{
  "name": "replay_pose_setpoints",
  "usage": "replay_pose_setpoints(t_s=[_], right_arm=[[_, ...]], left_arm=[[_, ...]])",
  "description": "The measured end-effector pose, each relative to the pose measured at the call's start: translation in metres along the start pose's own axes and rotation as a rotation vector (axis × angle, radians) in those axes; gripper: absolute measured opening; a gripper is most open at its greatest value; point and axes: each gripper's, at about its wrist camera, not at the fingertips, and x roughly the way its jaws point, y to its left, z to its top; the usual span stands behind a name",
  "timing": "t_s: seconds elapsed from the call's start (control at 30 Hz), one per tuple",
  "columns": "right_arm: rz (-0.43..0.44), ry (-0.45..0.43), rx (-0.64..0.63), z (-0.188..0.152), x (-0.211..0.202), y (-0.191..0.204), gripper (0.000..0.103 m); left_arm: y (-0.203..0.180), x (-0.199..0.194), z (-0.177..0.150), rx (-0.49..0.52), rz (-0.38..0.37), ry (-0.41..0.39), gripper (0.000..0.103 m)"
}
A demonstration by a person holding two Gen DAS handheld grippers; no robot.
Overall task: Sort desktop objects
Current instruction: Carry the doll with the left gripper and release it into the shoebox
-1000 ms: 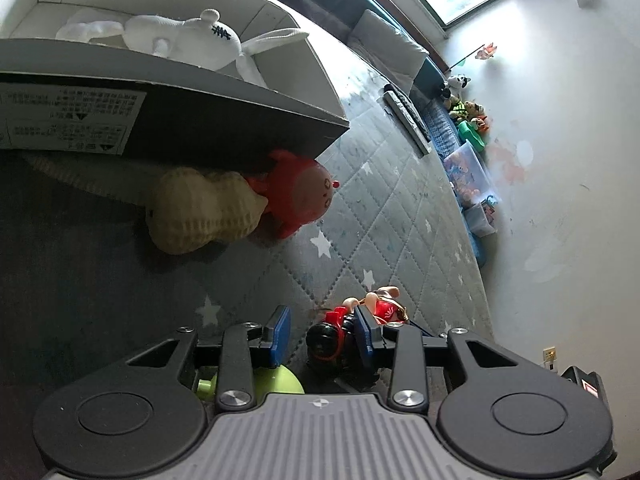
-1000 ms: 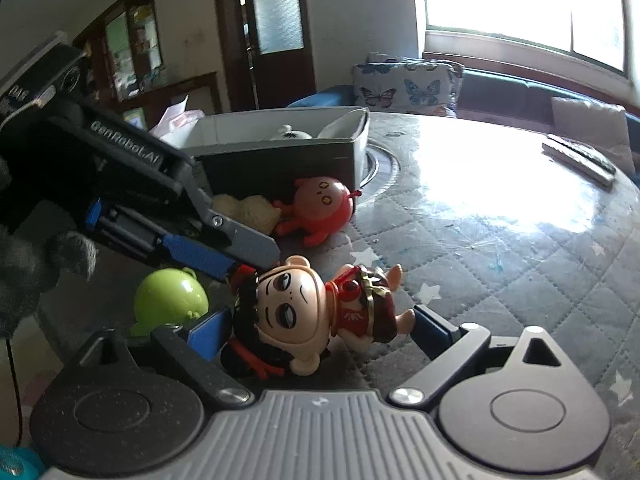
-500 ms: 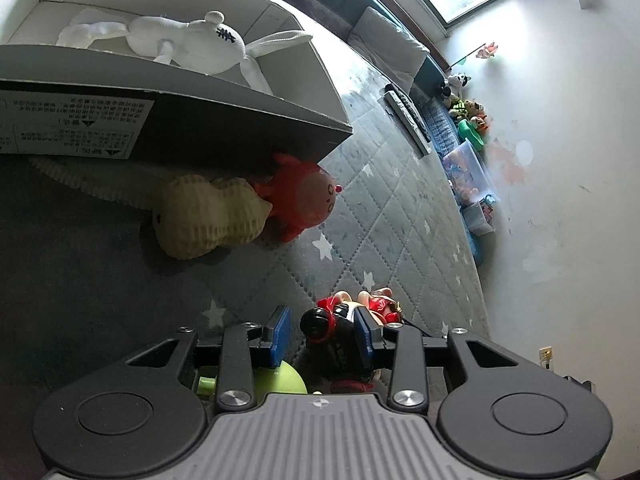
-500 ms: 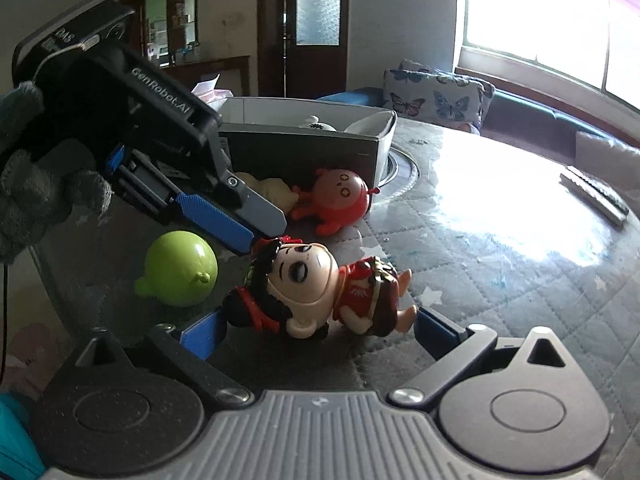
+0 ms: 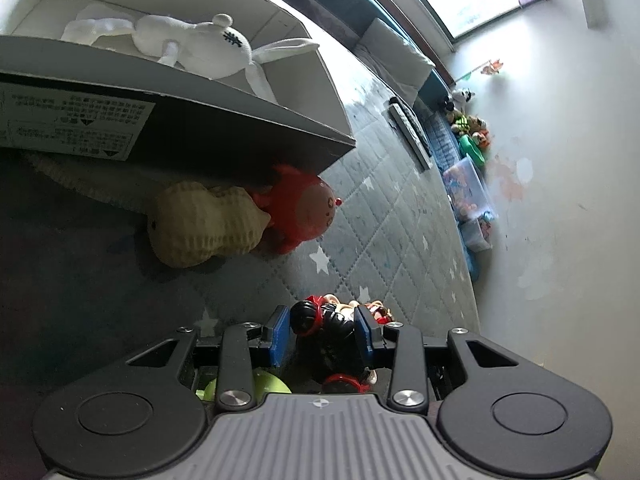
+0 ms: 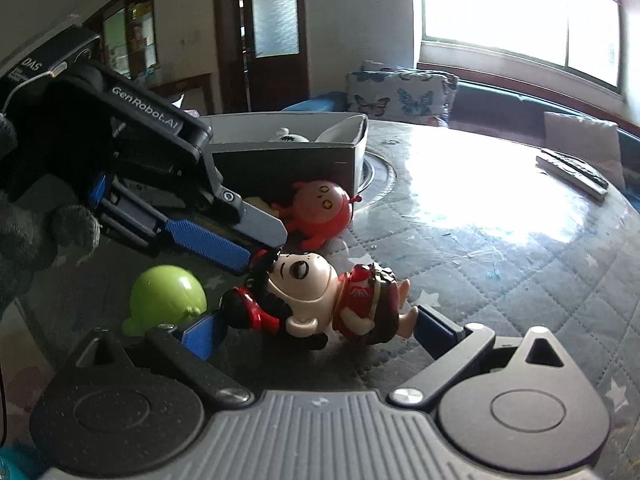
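Note:
A doll figurine (image 6: 320, 300) in red clothes with black hair lies on the quilted table. My left gripper (image 5: 322, 330) has its blue pads on both sides of the doll's head (image 5: 320, 320); in the right wrist view the left gripper (image 6: 256, 248) comes down from the left onto the head. My right gripper (image 6: 316, 328) is open, its fingers spread wide either side of the doll. A grey box (image 5: 200, 120) holds a white plush rabbit (image 5: 192, 44).
A peanut toy (image 5: 200, 228) and a red round toy (image 5: 304, 208) lie against the box. A green round toy (image 6: 168, 296) sits left of the doll. A remote control (image 6: 572, 172) lies far right on the table (image 6: 480, 240).
The left gripper has moved forward over the doll's head, so its pads now flank it. The doll has tipped a little. The right gripper stays open around it.

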Motion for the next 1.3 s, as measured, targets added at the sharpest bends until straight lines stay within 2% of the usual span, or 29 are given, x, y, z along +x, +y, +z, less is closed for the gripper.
replay_pose_setpoints(t_s=[0.33,0.57,0.73,1.03,1.3], right_arm=[[-0.027,0.012,-0.035,-0.004,-0.001,0.004,0.100],[-0.014,0.020,-0.027,-0.004,-0.003,-0.001,0.100],[-0.020,0.010,-0.025,-0.001,-0.005,0.001,0.100],[-0.017,-0.042,-0.102,0.024,-0.012,0.009,0.100],[0.016,-0.116,-0.192,0.077,0.002,0.024,0.100]], left_arm=[[0.004,0.011,-0.005,-0.091,-0.017,0.013,0.040],[0.002,0.010,-0.008,-0.061,-0.013,0.003,0.041],[-0.006,0.005,-0.010,-0.001,-0.010,-0.021,0.040],[-0.018,-0.024,-0.001,0.044,-0.049,-0.106,0.040],[-0.022,-0.063,0.033,0.058,-0.060,-0.235,0.040]])
